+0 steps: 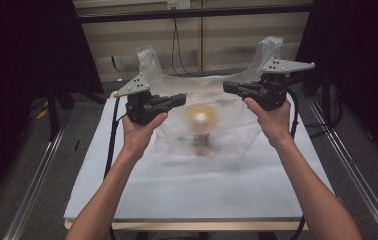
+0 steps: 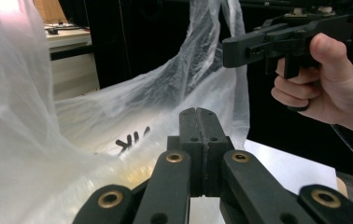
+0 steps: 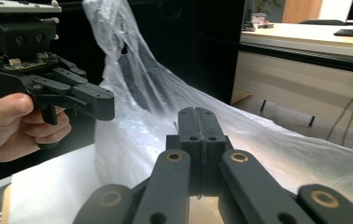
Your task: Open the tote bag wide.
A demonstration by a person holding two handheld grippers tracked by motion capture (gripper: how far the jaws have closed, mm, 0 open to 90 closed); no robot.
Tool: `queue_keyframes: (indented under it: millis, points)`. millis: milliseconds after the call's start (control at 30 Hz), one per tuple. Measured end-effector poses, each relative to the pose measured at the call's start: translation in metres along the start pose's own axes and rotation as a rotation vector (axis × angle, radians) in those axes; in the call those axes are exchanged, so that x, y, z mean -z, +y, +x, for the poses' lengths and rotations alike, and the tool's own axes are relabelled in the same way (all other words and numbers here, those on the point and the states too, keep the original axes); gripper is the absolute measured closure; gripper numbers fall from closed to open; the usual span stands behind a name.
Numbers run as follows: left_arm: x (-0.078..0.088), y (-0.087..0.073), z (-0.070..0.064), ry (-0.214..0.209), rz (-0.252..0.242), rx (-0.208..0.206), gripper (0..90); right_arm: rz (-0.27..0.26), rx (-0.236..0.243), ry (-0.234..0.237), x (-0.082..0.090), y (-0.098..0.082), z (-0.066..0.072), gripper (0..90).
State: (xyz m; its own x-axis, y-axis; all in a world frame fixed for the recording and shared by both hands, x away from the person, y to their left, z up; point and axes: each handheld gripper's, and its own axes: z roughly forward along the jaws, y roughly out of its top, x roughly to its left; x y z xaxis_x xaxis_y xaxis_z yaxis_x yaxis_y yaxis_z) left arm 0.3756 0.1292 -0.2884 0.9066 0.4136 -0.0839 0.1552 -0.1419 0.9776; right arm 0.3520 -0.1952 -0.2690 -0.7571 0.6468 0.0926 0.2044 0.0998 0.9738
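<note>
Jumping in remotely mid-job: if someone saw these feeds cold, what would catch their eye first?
First, the clear plastic bag spread over the middle of the white table, its two handles rising toward the far edge. Through the film shows a jar-like thing with a pale round top, blurred. In front of the bag, the left gripper and right gripper face each other, both with jaws shut; whether they pinch the film is unclear.
</note>
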Motion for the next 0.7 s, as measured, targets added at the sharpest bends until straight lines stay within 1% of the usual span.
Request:
queue_keyframes:
  millis: [33, 100, 200, 267, 300, 333, 400, 433, 467, 533, 567, 600, 633, 667, 700]
  points:
    - [-0.001, 0.001, 0.003, -0.003, -0.007, 0.006, 90.0, 0.003, 0.001, -0.004, -0.001, 0.001, -0.001, 90.0]
    - [-0.002, 0.004, 0.006, 0.012, -0.008, 0.01, 90.0, 0.009, 0.0, -0.014, -0.003, 0.003, -0.003, 90.0]
    - [-0.005, 0.008, 0.01, 0.015, -0.017, 0.017, 90.0, 0.02, 0.006, -0.033, -0.007, 0.006, -0.004, 90.0]
    - [-0.007, 0.012, 0.012, 0.014, -0.018, 0.023, 90.0, 0.023, 0.005, -0.034, -0.011, 0.009, -0.004, 90.0]
    - [-0.009, 0.014, 0.014, 0.024, -0.009, 0.021, 90.0, 0.026, 0.009, -0.037, -0.012, 0.01, -0.004, 90.0]
    - [-0.011, 0.017, 0.016, 0.024, -0.013, 0.025, 90.0, 0.038, 0.014, -0.039, -0.017, 0.014, -0.003, 90.0]
    - [-0.016, 0.023, 0.021, 0.029, -0.02, 0.041, 90.0, 0.039, 0.013, -0.04, -0.019, 0.018, -0.003, 90.0]
    - [-0.016, 0.023, 0.021, 0.029, -0.02, 0.041, 90.0, 0.039, 0.013, -0.04, -0.019, 0.018, -0.003, 90.0]
    - [-0.018, 0.025, 0.022, 0.036, -0.018, 0.044, 90.0, 0.045, 0.014, -0.039, -0.021, 0.02, -0.003, 90.0]
    - [-0.022, 0.026, 0.024, 0.045, 0.002, 0.04, 90.0, 0.073, 0.031, -0.06, -0.027, 0.022, -0.003, 90.0]
    - [-0.024, 0.026, 0.025, 0.057, 0.012, 0.038, 90.0, 0.073, 0.031, -0.06, -0.027, 0.022, -0.003, 90.0]
    - [-0.026, 0.025, 0.026, 0.059, 0.018, 0.041, 90.0, 0.077, 0.028, -0.059, -0.028, 0.021, -0.004, 90.0]
    - [-0.03, 0.021, 0.029, 0.066, 0.038, 0.043, 90.0, 0.092, 0.027, -0.073, -0.03, 0.018, -0.006, 90.0]
    - [-0.03, 0.021, 0.029, 0.066, 0.038, 0.043, 90.0, 0.092, 0.027, -0.073, -0.03, 0.018, -0.006, 90.0]
    - [-0.032, 0.019, 0.03, 0.066, 0.05, 0.046, 90.0, 0.102, 0.014, -0.075, -0.032, 0.013, -0.008, 90.0]
